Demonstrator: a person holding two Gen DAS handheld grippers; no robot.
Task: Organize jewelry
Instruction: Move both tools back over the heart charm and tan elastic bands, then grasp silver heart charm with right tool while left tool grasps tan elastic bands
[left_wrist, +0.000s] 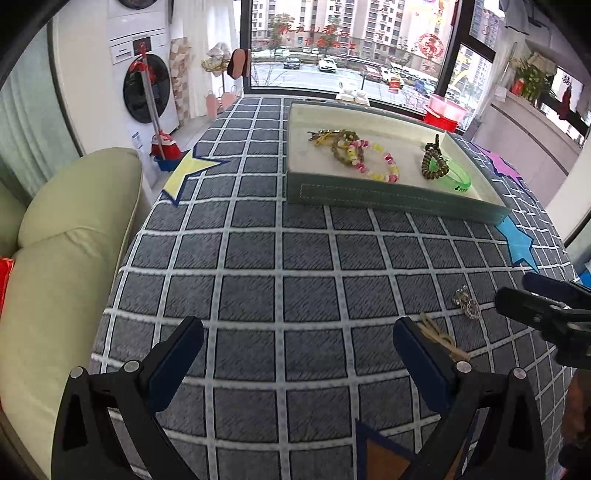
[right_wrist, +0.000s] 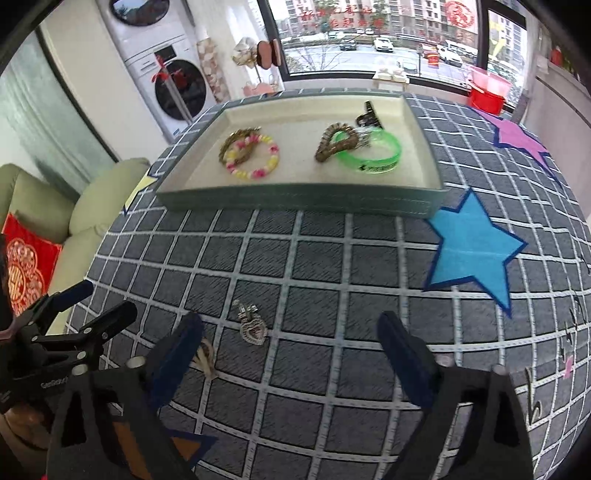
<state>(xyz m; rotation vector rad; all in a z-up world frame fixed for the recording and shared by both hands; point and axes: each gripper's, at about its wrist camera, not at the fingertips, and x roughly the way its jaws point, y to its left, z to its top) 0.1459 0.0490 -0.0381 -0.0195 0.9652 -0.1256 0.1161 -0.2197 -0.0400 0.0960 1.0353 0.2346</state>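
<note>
Bench (left_wrist: 258, 258) covered in a grey checked cloth with white grid lines, star patches on it: blue star (right_wrist: 472, 247) just right of the tray's near corner, purple star (right_wrist: 517, 136) further back, yellow star (left_wrist: 188, 170) left of the tray

Grey-green tray (left_wrist: 388, 195) sits toward the far side of the bench, pale lining inside. Left part of the tray: pink-and-yellow bead bracelet (right_wrist: 253, 157) overlapping a gold-brown chain bracelet (right_wrist: 236, 142). Right part: green translucent bangle (right_wrist: 373, 155) with a brown coiled hair tie (right_wrist: 334, 142) lying across its left edge, black clip (right_wrist: 369, 116) behind them, touching

Left gripper (left_wrist: 299, 332) low over bare cloth in the near part, fingers (left_wrist: 177, 362) spread wide, holding nothing

Right gripper (right_wrist: 291, 328) also low near the bench's front, fingers (right_wrist: 402, 354) spread wide, nothing between them

Silver heart-shaped pendant (right_wrist: 253, 326) lies on the cloth outside the tray, well short of it, ahead of the right gripper and nearer its left finger, not touched

Small tan string piece (right_wrist: 207, 356) on the cloth just beside that left finger, partly hidden by it; in the left wrist view it lies just past the left gripper's right finger
</note>
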